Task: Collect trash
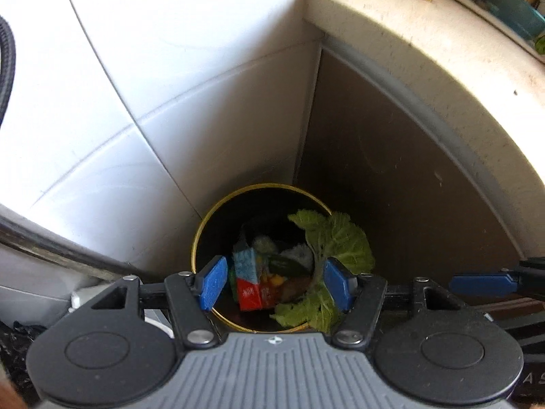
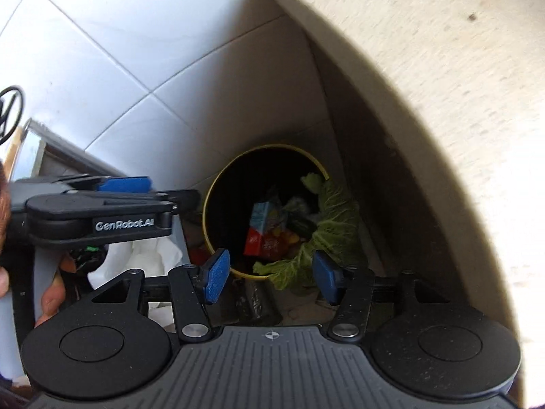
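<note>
- Countertop (image 1: 442,78), pale and speckled, overhangs the corner on the right; its dark cabinet side (image 1: 391,177) and the white tiled wall (image 1: 119,85) form the nook where the bin is tucked, likely to keep it out of the way.
- Bin (image 1: 201,231), round and dark with a yellow rim, stands on the floor in that corner, close to both wall and cabinet, so it can probably only be reached from above and from the open side.
- Left gripper (image 1: 276,286) hangs directly over the bin mouth, its blue fingers (image 1: 213,283) spread wide with nothing between them. I judge it has nothing left to drop.
- Right gripper (image 2: 269,277) hovers just short of the near rim, its fingers likewise spread and empty. The left gripper shows in its view off to the left, with part of a hand (image 2: 51,293) on the handle.
- Cabbage leaf (image 1: 337,245), the largest piece of trash, drapes over the right rim, half in and half out. It may slip outside unless pushed down.
- Red-and-blue carton (image 1: 247,279) lies inside among smaller scraps, some yellow, too dim to name.
- White crumpled paper or bag (image 2: 150,255) sits on the floor left of the bin, possibly still to be collected.
</note>
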`<state>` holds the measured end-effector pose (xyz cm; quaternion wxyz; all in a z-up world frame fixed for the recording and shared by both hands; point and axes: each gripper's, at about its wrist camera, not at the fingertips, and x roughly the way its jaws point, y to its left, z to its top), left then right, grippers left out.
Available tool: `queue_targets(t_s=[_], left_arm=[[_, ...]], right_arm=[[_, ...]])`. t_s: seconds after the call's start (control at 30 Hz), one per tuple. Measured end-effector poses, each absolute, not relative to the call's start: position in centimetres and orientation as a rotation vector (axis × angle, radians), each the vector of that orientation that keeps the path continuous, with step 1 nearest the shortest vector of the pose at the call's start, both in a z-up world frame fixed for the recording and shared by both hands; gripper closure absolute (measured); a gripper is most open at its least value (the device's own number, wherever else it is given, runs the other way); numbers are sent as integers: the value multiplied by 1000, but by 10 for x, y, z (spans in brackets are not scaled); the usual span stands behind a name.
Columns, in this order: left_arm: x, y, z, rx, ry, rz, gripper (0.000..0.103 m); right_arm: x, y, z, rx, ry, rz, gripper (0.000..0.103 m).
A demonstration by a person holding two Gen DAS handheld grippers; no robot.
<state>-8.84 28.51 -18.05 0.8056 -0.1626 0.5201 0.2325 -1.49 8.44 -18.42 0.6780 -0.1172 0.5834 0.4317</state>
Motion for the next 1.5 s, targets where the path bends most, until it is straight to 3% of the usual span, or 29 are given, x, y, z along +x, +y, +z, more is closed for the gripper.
queue_targets(t_s=[0.13,0.57,0.97,1.5], left_arm=[[-92,284,-167,-374,1070,524,42],[-107,279,-152,-392,1022,493,42],[-103,280,-154,-428,970,431,42],[-100,293,-147,-443,935,563,42]], right_arm=[[-9,74,-161,-218,1250,964,34],[-13,73,-149,-214,1214,987,32],[-4,95,-171,-226,1255,1011,30],[7,110,-143,-251,1142,1027,27]])
